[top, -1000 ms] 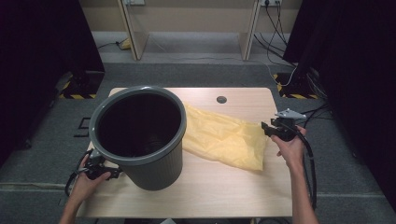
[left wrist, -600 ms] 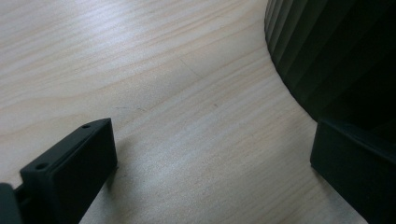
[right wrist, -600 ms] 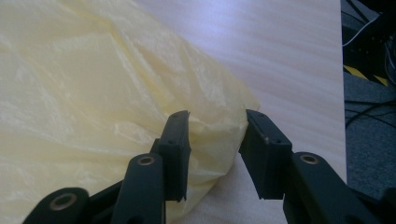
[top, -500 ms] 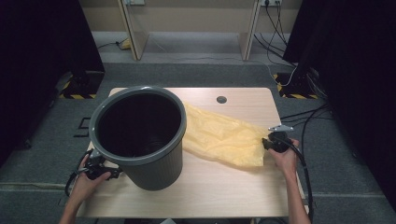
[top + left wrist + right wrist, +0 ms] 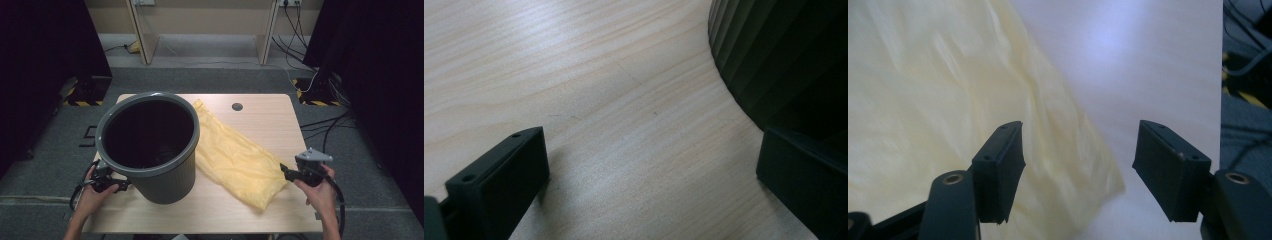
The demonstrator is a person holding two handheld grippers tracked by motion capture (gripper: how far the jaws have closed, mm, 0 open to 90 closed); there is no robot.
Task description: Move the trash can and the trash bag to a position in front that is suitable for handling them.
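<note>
Right gripper (image 5: 1075, 170) spread wide, empty, over yellow bag (image 5: 235, 160) corner: pinch 1 layer near the edge; left gripper (image 5: 649, 175) also spread, beside bin (image 5: 150, 150)

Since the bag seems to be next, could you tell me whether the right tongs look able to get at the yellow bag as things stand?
Probably yes: the right tongs are open beside the near corner of the yellow bag, which lies flat on the table with nothing between them.

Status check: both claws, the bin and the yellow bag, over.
Left claw open, beside grey bin base. Right claw open at yellow bag near corner, not gripping. Bag flat on table, bin upright, nothing in the way.
</note>
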